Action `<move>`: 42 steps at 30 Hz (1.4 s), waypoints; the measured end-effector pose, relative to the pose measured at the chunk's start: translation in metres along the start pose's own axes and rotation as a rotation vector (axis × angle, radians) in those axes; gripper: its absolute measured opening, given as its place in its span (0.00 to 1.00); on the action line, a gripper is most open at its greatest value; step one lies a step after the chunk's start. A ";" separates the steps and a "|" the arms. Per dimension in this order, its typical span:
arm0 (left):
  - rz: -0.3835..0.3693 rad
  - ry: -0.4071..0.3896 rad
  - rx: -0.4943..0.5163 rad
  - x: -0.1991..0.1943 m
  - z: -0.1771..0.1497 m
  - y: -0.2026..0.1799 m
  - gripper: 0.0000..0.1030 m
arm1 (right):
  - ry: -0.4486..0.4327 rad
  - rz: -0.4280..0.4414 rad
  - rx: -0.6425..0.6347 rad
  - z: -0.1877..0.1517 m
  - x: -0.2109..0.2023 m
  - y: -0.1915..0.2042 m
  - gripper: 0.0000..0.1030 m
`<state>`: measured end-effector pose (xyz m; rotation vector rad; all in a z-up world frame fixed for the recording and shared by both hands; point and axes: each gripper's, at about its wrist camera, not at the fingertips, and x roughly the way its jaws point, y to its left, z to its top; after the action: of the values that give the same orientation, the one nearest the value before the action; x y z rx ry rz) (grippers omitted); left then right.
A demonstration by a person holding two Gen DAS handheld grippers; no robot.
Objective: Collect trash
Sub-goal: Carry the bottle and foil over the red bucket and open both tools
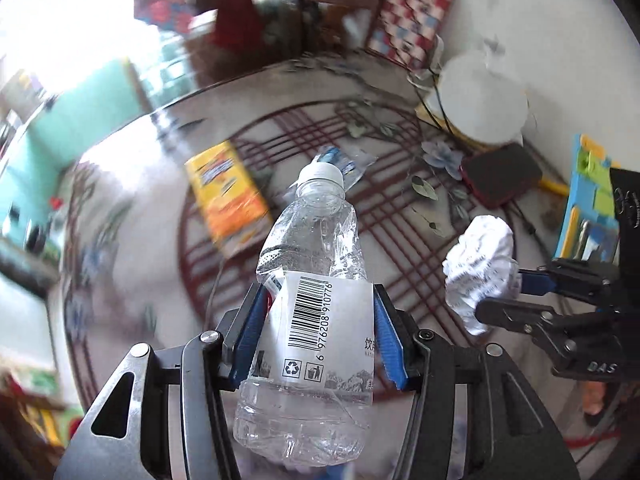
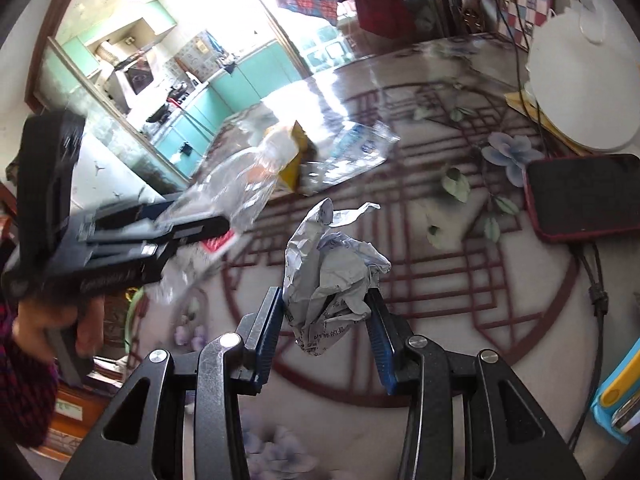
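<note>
Tabletop (image 1: 132, 184), round with a red lattice and flower pattern, is carrying the whole job. Progress, judging from how things lie: roughly midway. Two pieces of trash are off the surface and in hand; at least two more are lying there waiting.

Left to collect, bigger first:
- yellow and orange snack packet (image 1: 226, 196), lying flat near the middle of the tabletop
- clear wrapper with blue print (image 1: 346, 162), just beyond the packet, also visible from the right wrist (image 2: 356, 148)

No bin or bag is showing in either view, so where the held items are going cannot be told. The white round lid (image 1: 480, 100), the phone in a red case (image 1: 500, 178) and the blue stationery holder (image 1: 588, 208) at the edge don't look like trash; probably staying.

Left gripper (image 1: 320, 332): fingers (image 1: 250, 340) are partly closed, pressing on the labelled middle of a crumpled clear plastic bottle (image 1: 312, 280), white cap pointing away from the camera, bottle lifted clear of the tabletop. Grip is sitting on the barcode label, looking secure.

Right gripper (image 2: 326, 320): fingers (image 2: 266, 332) are partly closed, pinching a crumpled paper ball (image 2: 332, 276) between the pads, paper sticking up above the tips and held off the tabletop. Same ball is showing from the left wrist (image 1: 480, 264), well apart from the bottle.
</note>
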<state>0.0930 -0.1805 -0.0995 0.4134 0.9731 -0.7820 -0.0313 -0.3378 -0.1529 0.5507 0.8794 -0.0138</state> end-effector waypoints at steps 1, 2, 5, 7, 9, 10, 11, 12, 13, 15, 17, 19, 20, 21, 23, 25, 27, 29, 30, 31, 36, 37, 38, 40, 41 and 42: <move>0.003 0.000 -0.036 -0.003 -0.003 0.005 0.49 | -0.001 0.004 -0.008 0.000 -0.001 0.006 0.38; 0.007 0.003 -0.079 -0.006 -0.011 0.011 0.49 | 0.000 0.003 -0.020 0.000 -0.001 0.013 0.38; 0.030 0.009 -0.168 -0.018 -0.035 0.023 0.49 | 0.024 -0.029 -0.060 0.000 0.004 0.032 0.38; 0.038 0.008 -0.209 -0.026 -0.049 0.030 0.49 | 0.027 -0.019 -0.063 -0.001 0.006 0.042 0.38; 0.051 0.008 -0.244 -0.033 -0.061 0.038 0.49 | 0.030 -0.024 -0.076 -0.001 0.007 0.053 0.38; 0.056 0.007 -0.257 -0.036 -0.066 0.041 0.49 | 0.028 -0.028 -0.089 -0.001 0.007 0.060 0.38; 0.060 0.004 -0.273 -0.039 -0.071 0.045 0.50 | 0.024 -0.031 -0.103 -0.001 0.007 0.066 0.38; 0.063 -0.001 -0.289 -0.043 -0.076 0.050 0.50 | 0.023 -0.034 -0.116 -0.002 0.007 0.072 0.38; 0.065 -0.004 -0.299 -0.045 -0.079 0.053 0.50 | 0.023 -0.036 -0.128 -0.002 0.007 0.078 0.38; 0.071 -0.009 -0.322 -0.049 -0.086 0.061 0.50 | 0.024 -0.035 -0.143 -0.003 0.009 0.090 0.38; 0.075 -0.018 -0.339 -0.055 -0.093 0.069 0.50 | 0.023 -0.032 -0.156 -0.005 0.010 0.101 0.38; 0.076 -0.030 -0.349 -0.061 -0.099 0.076 0.50 | 0.022 -0.027 -0.170 -0.006 0.011 0.113 0.38; 0.077 -0.036 -0.353 -0.064 -0.102 0.080 0.50 | 0.022 -0.027 -0.175 -0.006 0.012 0.118 0.38; 0.079 -0.040 -0.354 -0.067 -0.105 0.084 0.50 | 0.022 -0.026 -0.181 -0.007 0.014 0.124 0.38; 0.082 -0.048 -0.357 -0.072 -0.111 0.091 0.50 | 0.023 -0.025 -0.186 -0.010 0.016 0.134 0.38; 0.081 -0.050 -0.362 -0.076 -0.117 0.100 0.50 | 0.026 -0.024 -0.185 -0.012 0.020 0.142 0.38; 0.080 -0.051 -0.372 -0.079 -0.126 0.110 0.50 | 0.029 -0.030 -0.189 -0.015 0.023 0.153 0.38; 0.074 -0.046 -0.384 -0.080 -0.133 0.120 0.50 | 0.030 -0.036 -0.192 -0.019 0.025 0.164 0.38; 0.071 -0.043 -0.391 -0.081 -0.137 0.125 0.50 | 0.030 -0.037 -0.191 -0.021 0.027 0.168 0.38; 0.068 -0.041 -0.397 -0.082 -0.141 0.130 0.50 | 0.029 -0.037 -0.190 -0.023 0.027 0.173 0.38; 0.065 -0.038 -0.399 -0.089 -0.157 0.152 0.50 | 0.025 -0.048 -0.196 -0.032 0.034 0.198 0.38; 0.064 -0.039 -0.399 -0.090 -0.159 0.155 0.50 | 0.025 -0.049 -0.197 -0.034 0.036 0.203 0.38; 0.063 -0.039 -0.399 -0.091 -0.161 0.160 0.50 | 0.025 -0.050 -0.198 -0.036 0.039 0.208 0.38; 0.064 -0.042 -0.401 -0.093 -0.166 0.170 0.50 | 0.030 -0.053 -0.203 -0.039 0.043 0.220 0.38; 0.065 -0.045 -0.402 -0.094 -0.168 0.175 0.50 | 0.033 -0.053 -0.207 -0.040 0.046 0.225 0.38; 0.067 -0.048 -0.405 -0.096 -0.170 0.180 0.50 | 0.033 -0.053 -0.211 -0.041 0.048 0.230 0.38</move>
<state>0.0986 0.0844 -0.1101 0.0746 1.0383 -0.5148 0.0233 -0.1102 -0.1047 0.3315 0.9155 0.0395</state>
